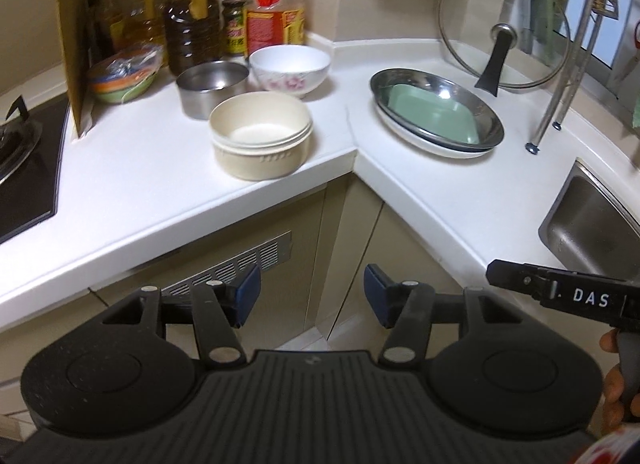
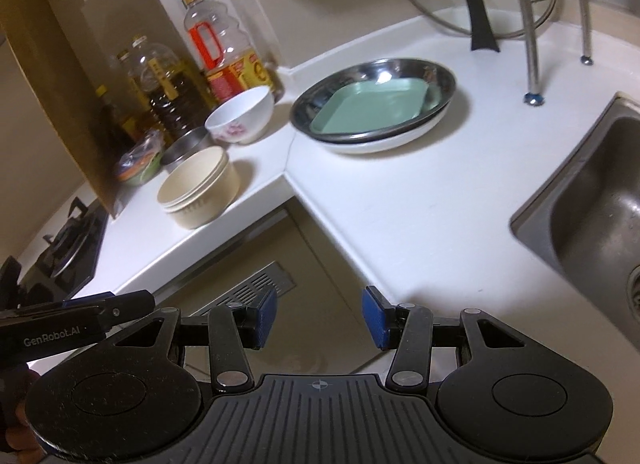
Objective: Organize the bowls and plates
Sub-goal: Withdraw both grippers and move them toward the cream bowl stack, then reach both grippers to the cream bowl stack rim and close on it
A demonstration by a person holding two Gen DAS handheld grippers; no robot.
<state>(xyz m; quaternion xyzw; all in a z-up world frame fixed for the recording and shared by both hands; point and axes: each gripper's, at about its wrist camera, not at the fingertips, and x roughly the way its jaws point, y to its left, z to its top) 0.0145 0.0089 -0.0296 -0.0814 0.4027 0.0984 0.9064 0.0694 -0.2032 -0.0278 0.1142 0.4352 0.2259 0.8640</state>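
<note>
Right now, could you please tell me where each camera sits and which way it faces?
Left wrist: on the left gripper, angled down at the counter corner; open jaws, right gripper and a hand show.
Right wrist: on the right gripper, facing plates and sink; open jaws and left gripper show.
Both share the beige bowl, plates and lid.

White counter [image 1: 168, 167]; bowls [image 1: 262, 135], stacked plates [image 1: 436, 111].

Each camera sits on its own tongs and looks forward and down, from in front of the corner worktop [image 1: 160, 167], not very close. Both views share the bowls, plates and sink [image 2: 592, 215].
</note>
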